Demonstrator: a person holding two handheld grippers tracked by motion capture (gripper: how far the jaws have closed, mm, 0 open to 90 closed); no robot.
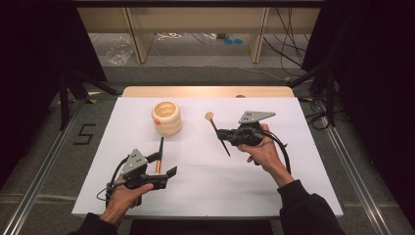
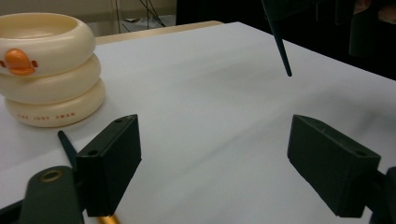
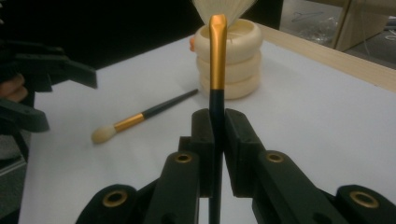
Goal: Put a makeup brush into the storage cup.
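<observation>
Now my right tongs (image 3: 217,128) clamp the fan brush (image 3: 217,60) handle; my left tongs (image 2: 212,163) stand apart over the worktop (image 2: 210,93).

Legible markings, two items.

1. A cream holder (image 2: 49,70), shaped as three stacked rings, carries a line of small orange capital letters on the front of its lowest ring, seen in the left gripper view. The line appears to read "THE JUDY SWAN"; the first and last words are fairly clear, the middle word is uncertain at this sharpness. The orange beak-like knob on the top ring bears no lettering.

2. A dark digit "5" (image 1: 84,134) stands on the grey floor to the left of the table, seen in the high view.

No other text, brand or number is readable on the brushes or the table sheet.
</observation>
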